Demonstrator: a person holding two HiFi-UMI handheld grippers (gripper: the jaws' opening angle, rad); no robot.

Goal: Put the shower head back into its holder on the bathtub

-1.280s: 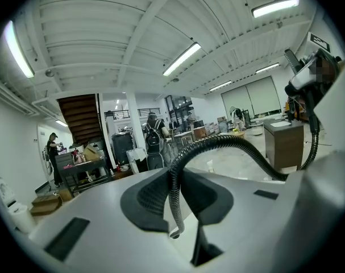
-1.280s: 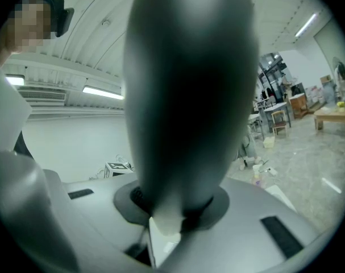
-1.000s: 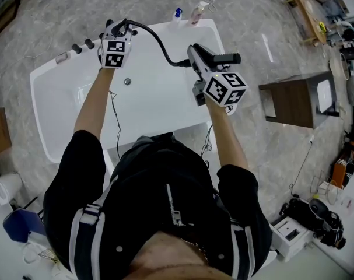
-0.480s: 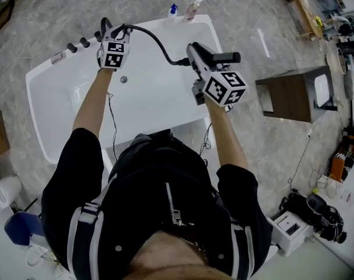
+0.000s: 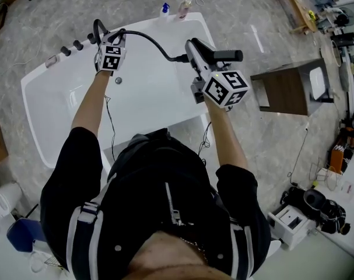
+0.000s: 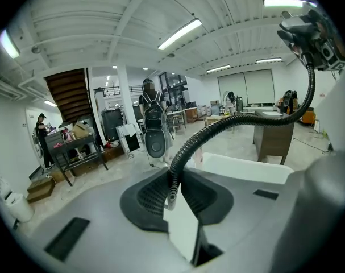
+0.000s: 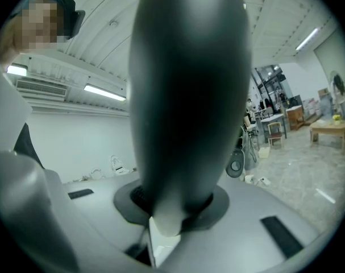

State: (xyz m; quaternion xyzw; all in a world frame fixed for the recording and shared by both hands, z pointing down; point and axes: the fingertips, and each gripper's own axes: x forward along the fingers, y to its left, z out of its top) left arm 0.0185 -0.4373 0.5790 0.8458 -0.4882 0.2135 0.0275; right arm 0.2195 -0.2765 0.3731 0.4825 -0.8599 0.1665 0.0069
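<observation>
White enamel of the bathtub (image 5: pixel 54 121) fills the upper left of the head view, with both tools above it. Near the upper middle the right gripper (image 5: pixel 199 54) is clamped on the dark shower head (image 5: pixel 228 55), which sits over the tub and in no holder. At upper left the left gripper (image 5: pixel 111 37) nips the black hose (image 5: pixel 149 37), probably to tame its slack so it does not tug the head off line near the knobs (image 5: pixel 77 44) on the rim. Which fitting is the holder I cannot tell. Only the left gripper view shows the ribbed hose caught between nearly closed pads. The right gripper view shows little beyond the handle filling the frame, while only the head view shows the tub and the hose arcing between the tools.
</observation>
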